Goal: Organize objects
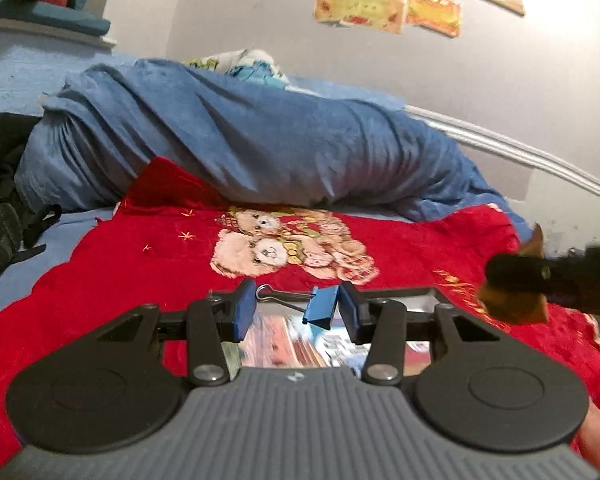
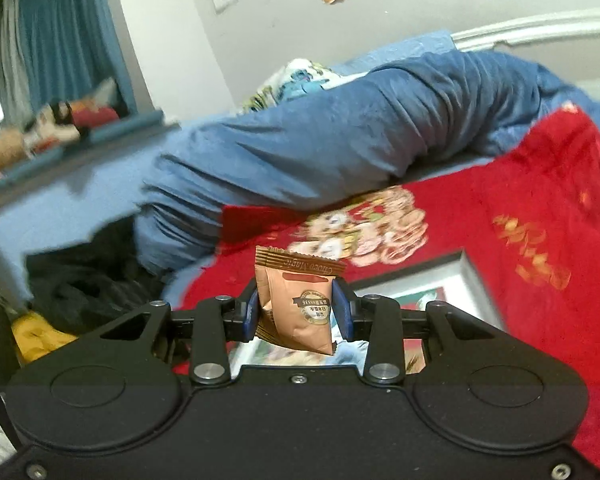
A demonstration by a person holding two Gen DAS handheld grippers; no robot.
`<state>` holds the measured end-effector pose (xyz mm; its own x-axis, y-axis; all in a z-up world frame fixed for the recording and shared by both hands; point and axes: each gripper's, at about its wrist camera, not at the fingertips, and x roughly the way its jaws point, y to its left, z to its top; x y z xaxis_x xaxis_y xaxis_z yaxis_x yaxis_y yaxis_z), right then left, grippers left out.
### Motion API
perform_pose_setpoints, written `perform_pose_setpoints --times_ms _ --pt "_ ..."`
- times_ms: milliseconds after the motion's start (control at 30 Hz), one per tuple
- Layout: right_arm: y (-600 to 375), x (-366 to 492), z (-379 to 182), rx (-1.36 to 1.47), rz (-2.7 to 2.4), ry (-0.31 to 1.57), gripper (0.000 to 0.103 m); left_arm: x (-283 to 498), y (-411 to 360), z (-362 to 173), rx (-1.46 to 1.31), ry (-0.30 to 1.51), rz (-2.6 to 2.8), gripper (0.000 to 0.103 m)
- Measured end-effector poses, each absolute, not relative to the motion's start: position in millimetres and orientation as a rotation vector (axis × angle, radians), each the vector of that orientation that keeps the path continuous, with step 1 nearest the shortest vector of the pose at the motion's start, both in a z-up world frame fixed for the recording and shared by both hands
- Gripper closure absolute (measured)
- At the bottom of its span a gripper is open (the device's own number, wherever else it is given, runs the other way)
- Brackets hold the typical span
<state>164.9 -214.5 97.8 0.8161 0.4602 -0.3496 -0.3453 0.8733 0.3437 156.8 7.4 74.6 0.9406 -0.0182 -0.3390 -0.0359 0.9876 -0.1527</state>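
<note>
A rolled blue fleece blanket fills the centre of the frame. Below it, the red plush bear-print blanket serves as the work surface. The black-framed picture lies flat on it at lower centre. The right gripper clamps a tan foil snack packet upright, clear of the bed for carrying. The left gripper pinches a blue metal binder clip across its wire handles and body.
</note>
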Motion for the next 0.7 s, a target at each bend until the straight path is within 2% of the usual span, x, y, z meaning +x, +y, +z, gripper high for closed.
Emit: perform_pose_setpoints --times_ms 300,467,700 --pt "-200 297 47 0.297 0.309 0.724 0.069 254 4 48 -0.152 0.544 0.007 0.054" --pt "-205 317 28 0.337 0.298 0.751 0.069 277 -15 28 -0.012 0.643 0.042 0.054" --pt "-210 330 9 0.334 0.27 0.781 0.069 283 -31 20 0.088 0.68 0.029 0.053"
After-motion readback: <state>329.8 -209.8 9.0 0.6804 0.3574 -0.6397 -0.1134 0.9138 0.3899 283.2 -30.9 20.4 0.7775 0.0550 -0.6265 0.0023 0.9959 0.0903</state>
